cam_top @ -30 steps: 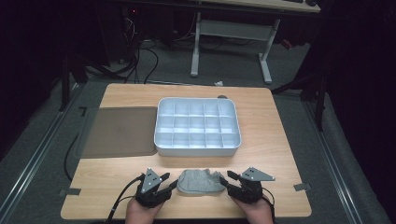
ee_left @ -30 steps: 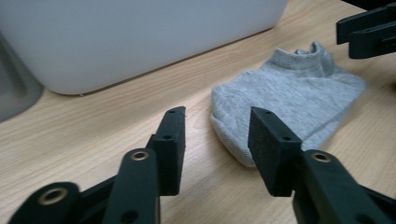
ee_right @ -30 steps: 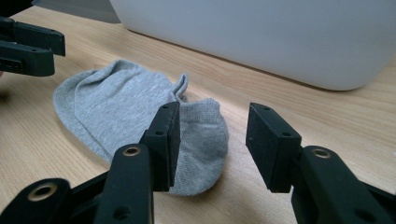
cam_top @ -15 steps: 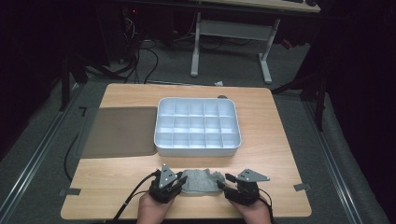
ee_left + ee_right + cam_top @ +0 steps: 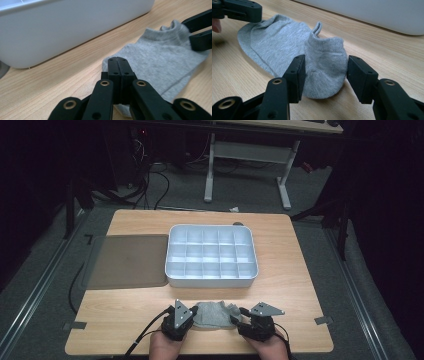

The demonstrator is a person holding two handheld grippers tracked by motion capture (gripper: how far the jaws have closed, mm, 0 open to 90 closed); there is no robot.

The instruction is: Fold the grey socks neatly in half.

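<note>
Left gripper view: left tool [image 5: 117, 60] just closed, clamped on sock [image 5: 160, 60] toe edge, flat on desk [image 5: 300, 285]. Right tool [image 5: 325, 75] apart, straddling heel. Risk: thin pinch slips on lift.

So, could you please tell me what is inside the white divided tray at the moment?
Every compartment of the white divided tray that the high view shows looks empty, with bare floors. The strip just behind its near wall is hidden, so I cannot vouch for that part.

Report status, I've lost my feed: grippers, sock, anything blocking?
Left gripper just closed on sock toe edge. Right gripper open, straddling the heel. Tray behind, nothing blocking.
</note>
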